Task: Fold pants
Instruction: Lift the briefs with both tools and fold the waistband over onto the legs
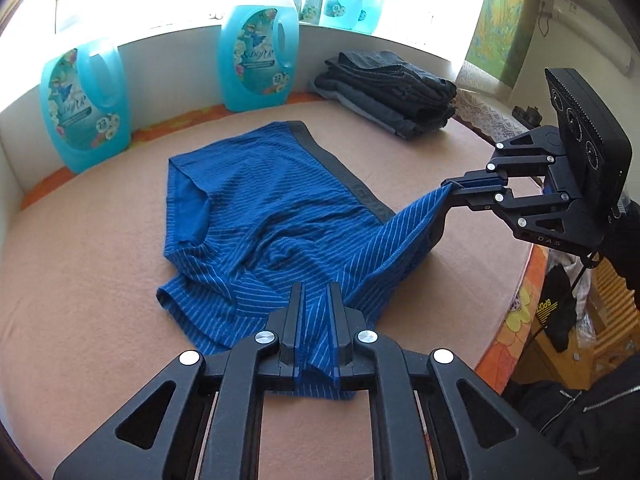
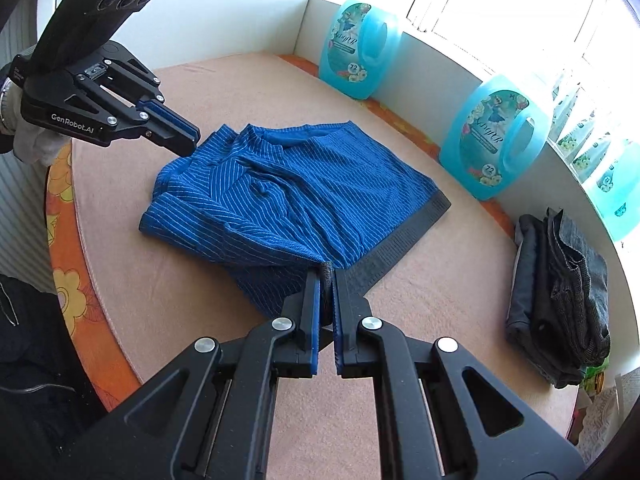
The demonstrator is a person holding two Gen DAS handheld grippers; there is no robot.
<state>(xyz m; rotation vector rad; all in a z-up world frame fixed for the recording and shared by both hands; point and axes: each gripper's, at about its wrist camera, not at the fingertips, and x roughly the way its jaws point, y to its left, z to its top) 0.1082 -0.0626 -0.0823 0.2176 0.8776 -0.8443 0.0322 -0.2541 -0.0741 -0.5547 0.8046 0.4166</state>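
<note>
In the left wrist view, a fold of blue striped cloth is pinched between the narrowly set jaws of the left gripper [image 1: 316, 296], low in the centre of the frame; the hem edge is drawn up through the gap and hangs over the gripper body. In the right wrist view, the jaws of the right gripper [image 2: 327, 280] are closed on the dark waistband corner of the same garment, low in the centre of the frame. The two grips appear to have been taken at opposite ends of one side, probably so that this edge can be lifted evenly and carried across as a straight fold.

The blue striped shorts [image 1: 256, 208] are spread on the pinkish padded table [image 1: 80, 280] in the middle of the frame, their near side raised by the grippers while the far side lies flat as an anchor.

A stack of folded dark trousers [image 1: 392, 92] is set at the upper right, well apart, presumably finished pieces. Turquoise detergent bottles [image 1: 258, 56] are lined along the white wall at the top, clear of the working area.
</note>
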